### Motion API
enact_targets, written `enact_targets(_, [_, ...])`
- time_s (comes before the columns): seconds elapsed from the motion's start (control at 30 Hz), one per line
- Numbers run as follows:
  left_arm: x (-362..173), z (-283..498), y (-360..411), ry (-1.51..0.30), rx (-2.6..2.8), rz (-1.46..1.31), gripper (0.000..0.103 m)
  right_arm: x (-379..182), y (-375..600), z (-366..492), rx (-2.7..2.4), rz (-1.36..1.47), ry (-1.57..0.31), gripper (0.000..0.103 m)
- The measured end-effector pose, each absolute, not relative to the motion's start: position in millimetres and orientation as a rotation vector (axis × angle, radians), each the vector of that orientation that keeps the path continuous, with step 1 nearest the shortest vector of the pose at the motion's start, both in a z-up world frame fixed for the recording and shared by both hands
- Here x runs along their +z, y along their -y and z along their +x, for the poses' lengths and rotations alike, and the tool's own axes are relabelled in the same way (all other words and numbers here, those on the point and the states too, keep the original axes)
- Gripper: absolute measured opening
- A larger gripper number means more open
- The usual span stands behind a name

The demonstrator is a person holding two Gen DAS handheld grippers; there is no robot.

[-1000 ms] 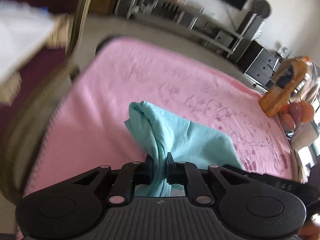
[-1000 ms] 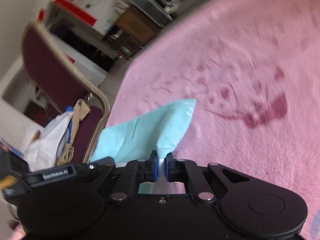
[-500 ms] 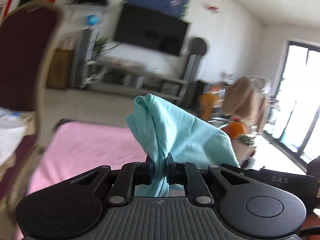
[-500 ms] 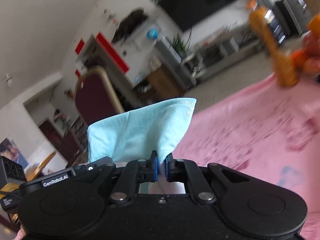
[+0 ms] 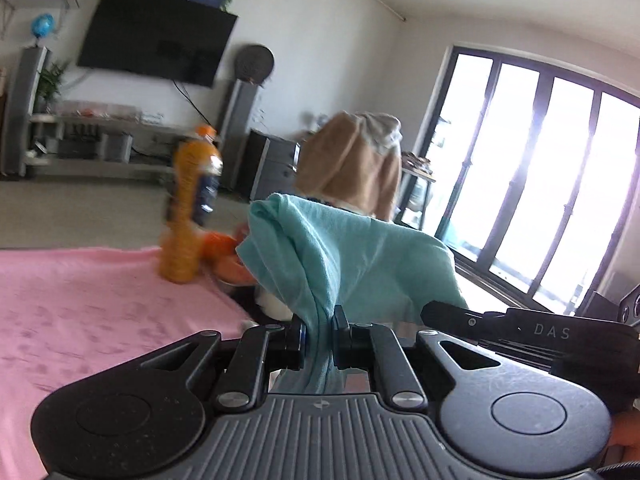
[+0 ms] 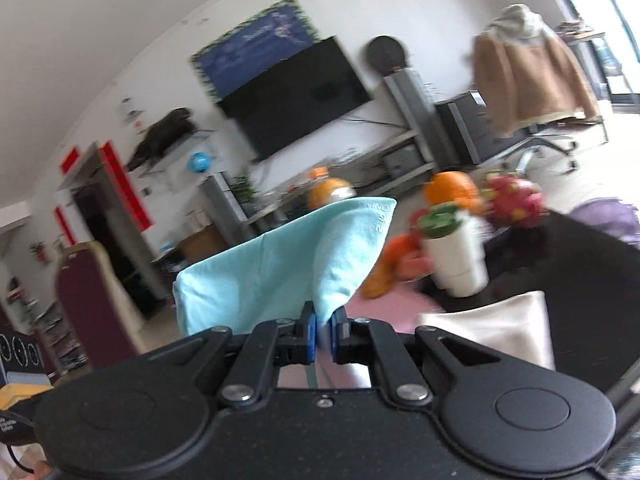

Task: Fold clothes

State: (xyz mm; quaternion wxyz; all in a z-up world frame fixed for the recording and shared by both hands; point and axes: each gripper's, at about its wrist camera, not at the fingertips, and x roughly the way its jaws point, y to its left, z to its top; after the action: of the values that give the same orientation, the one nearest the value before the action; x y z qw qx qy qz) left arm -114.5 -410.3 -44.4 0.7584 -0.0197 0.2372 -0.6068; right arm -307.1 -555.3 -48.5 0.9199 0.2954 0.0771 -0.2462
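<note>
while both views blur, teal garment (image 5: 352,256) lower part hidden behind left gripper (image 5: 319,340)

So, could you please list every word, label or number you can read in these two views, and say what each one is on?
"DAS": on the black bar of the other hand-held gripper, at the right of the left wrist view.
Small printed letters on the corner of the teal garment: too blurred to read with certainty.
Orange bottle label: blurred, unreadable.
Blue poster above the television: no legible text.
</note>
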Motion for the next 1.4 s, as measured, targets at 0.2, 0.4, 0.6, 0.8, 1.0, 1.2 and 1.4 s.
enact_targets(0.2, [-74.4, -105.4, 469.4, -0.601, -1.32, -0.006, 0.01, -83.3, 607.4, -308.4, -0.578, 0.696, -0.189, 0.007])
enact_targets(0.4, [-100.2, -79.5, 527.5, -0.656, -1.266, 0.05, 0.01, -113.5, 650.5, -286.9, -0.627, 0.753, -0.227, 0.007])
enact_targets(0.6, [-139.6, -53.4, 577.1, -0.675, -1.059, 0.193, 0.031, -152.7, 686.5, -251.5, -0.762, 0.676, -0.306, 0.032])
enact_targets(0.8, [-155.5, -6.6, 556.7, -0.814, -0.943, 0.124, 0.035, -169.4, 693.8, -261.7, -0.948, 0.648, -0.413, 0.04])
enact_targets(1.0, [-156.7, -27.9, 536.9, -0.85, -1.045, 0.169, 0.035, -168.4, 684.4, -282.9, -0.84, 0.793, -0.337, 0.022])
enact_targets(1.2, [-150.7, -41.8, 539.2, -0.855, -1.08, 0.197, 0.052, -172.5, 697.1, -272.0, -0.799, 0.815, -0.33, 0.023])
enact_targets(1.4, [-161.2, -7.7, 552.4, -1.022, -1.055, 0.077, 0.07, -194.9, 732.8, -271.2, -0.708, 1.02, -0.293, 0.023])
